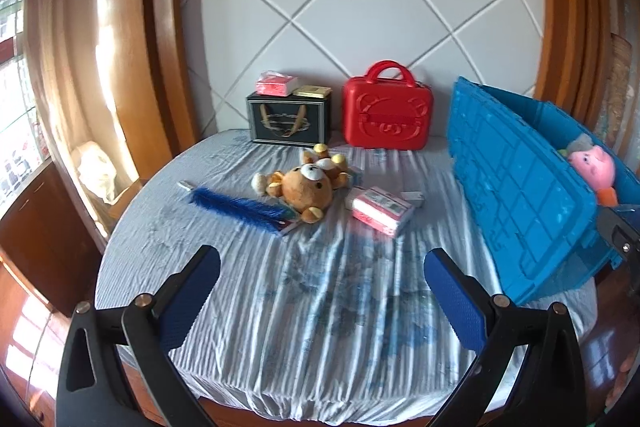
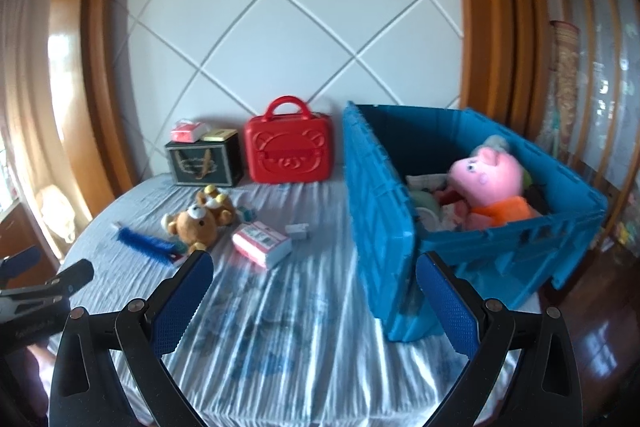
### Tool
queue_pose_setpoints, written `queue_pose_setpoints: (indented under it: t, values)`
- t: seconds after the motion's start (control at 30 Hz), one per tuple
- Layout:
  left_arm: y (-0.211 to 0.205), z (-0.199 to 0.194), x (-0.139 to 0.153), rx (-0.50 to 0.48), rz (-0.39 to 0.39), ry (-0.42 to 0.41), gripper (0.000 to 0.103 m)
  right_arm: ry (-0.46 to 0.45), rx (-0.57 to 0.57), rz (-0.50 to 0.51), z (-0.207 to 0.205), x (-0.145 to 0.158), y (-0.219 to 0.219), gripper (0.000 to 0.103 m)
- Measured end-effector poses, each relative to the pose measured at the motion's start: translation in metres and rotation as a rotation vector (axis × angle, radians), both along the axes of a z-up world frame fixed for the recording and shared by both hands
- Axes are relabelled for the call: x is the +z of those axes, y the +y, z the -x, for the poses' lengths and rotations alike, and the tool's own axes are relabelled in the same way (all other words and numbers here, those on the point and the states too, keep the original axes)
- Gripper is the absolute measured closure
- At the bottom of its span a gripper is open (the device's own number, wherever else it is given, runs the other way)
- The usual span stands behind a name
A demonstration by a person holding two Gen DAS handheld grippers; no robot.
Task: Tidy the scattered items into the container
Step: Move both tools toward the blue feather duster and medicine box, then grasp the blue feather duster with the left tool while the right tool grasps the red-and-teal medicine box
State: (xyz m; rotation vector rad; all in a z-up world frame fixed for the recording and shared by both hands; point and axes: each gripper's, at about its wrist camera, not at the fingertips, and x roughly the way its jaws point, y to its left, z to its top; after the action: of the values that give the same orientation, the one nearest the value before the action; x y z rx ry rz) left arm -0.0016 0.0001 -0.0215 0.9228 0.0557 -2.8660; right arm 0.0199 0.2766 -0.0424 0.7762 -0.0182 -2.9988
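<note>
A: The crate (image 2: pixel 500 259) is blue, the plush pig (image 2: pixel 486 173) pink with an orange body.

B: The far suitcase (image 1: pixel 387 115) is red, the bear (image 1: pixel 306 185) brown, the brush (image 1: pixel 240 207) blue, the sheet (image 1: pixel 320 307) blue-and-white striped.

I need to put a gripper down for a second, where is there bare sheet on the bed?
The near half of the sheet is bare, between the open left gripper and the bear. It is crowded around the bear, brush and tissue pack, and the blue crate fills the right side.
</note>
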Motion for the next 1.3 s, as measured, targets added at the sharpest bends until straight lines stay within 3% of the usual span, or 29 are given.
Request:
queue_pose_setpoints:
  t: [0.27,0.4,0.53,0.73,0.8,0.93,1.3]
  values:
    - [-0.052,0.035,-0.040,0.082,0.003,-0.103,0.001,-0.060,0.148,0.043,0.048,-0.033,-0.027,0.000]
    - [-0.066,0.066,-0.065,0.065,0.023,-0.127,0.006,-0.121,0.176,0.041,0.086,-0.055,-0.046,0.000]
    - [-0.087,0.110,-0.095,0.042,-0.013,-0.176,0.007,-0.207,0.189,0.035,0.129,-0.080,-0.066,0.000]
    - [-0.128,0.175,-0.141,0.053,-0.049,-0.264,0.026,-0.305,0.152,-0.007,0.193,-0.118,-0.106,0.000]
    - [-0.139,0.192,-0.154,0.076,-0.045,-0.293,0.029,-0.320,0.170,-0.026,0.209,-0.129,-0.120,0.001]
    - [-0.162,0.219,-0.173,0.130,-0.078,-0.336,0.030,-0.356,0.208,-0.047,0.233,-0.148,-0.139,0.018]
    - [-0.201,0.310,-0.206,0.337,-0.130,-0.318,0.030,-0.417,0.369,-0.016,0.296,-0.199,-0.183,0.021]
